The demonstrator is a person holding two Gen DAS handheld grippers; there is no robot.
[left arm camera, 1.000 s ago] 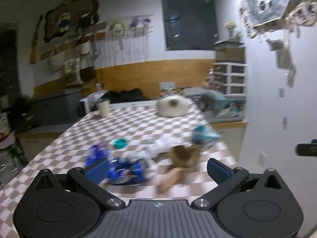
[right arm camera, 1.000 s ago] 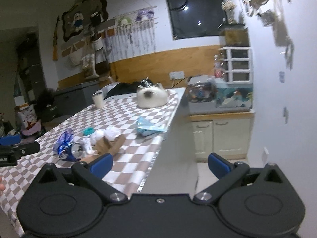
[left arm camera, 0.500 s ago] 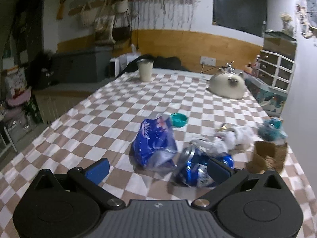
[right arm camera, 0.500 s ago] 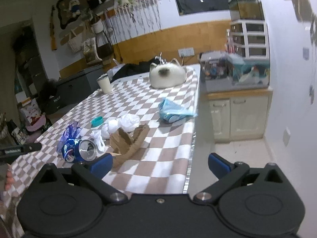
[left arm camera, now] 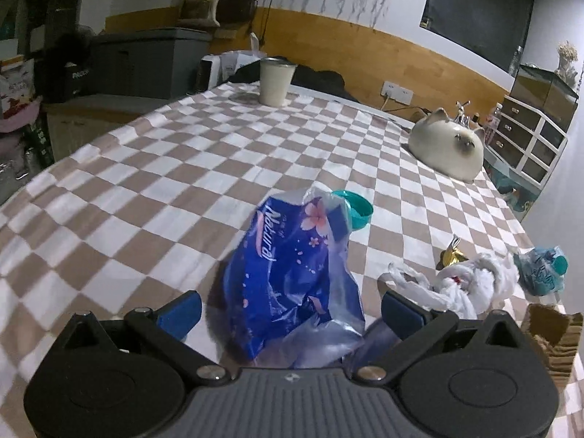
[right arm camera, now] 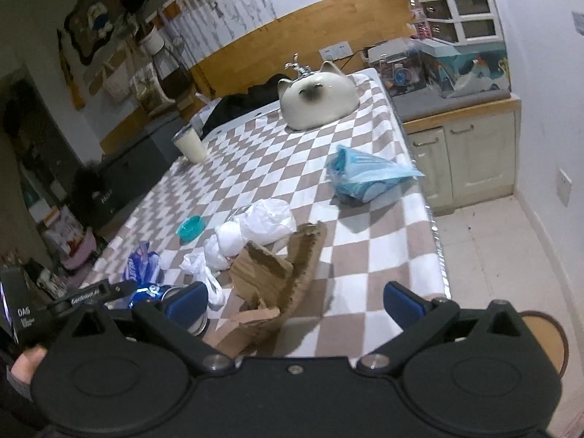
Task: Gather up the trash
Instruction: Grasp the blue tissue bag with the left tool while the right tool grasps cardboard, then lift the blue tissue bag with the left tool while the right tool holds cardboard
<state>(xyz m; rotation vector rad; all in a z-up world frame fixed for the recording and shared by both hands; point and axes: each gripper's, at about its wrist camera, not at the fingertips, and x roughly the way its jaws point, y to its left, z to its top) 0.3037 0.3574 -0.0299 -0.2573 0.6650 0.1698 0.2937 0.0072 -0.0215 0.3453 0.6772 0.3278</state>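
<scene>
A blue "Natural" plastic wrapper lies on the checkered table between the open fingers of my left gripper, apart from both pads. It also shows in the right wrist view. White crumpled plastic and a light blue pack lie to its right. My right gripper is open over torn brown cardboard, which sits between its fingers. A crushed blue can lies by its left finger. White plastic bags and a light blue pack lie farther off.
A teal lid lies behind the wrapper. A cat-shaped ceramic sink and a cream cup stand at the far end. The table edge drops to a tiled floor at the right, by cabinets.
My left gripper has moved forward and down until the blue wrapper sits between its open fingers. My right gripper has moved closer, over the cardboard.
</scene>
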